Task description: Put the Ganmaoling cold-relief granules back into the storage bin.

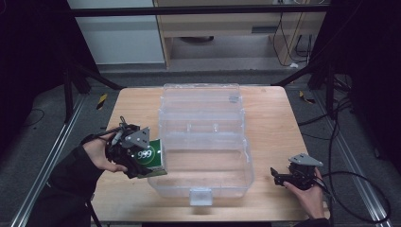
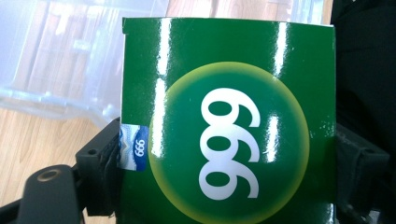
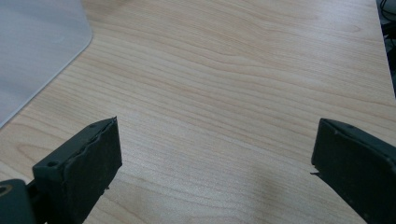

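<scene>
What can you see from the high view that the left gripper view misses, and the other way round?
High view alone: the right gripper, open and empty, resting on the wooden table beside the clear plastic box with its lid up. Left gripper view alone: a small blue sticker on the green carton's edge. Both: the left gripper clamped on the green carton, next to the clear box.
</scene>
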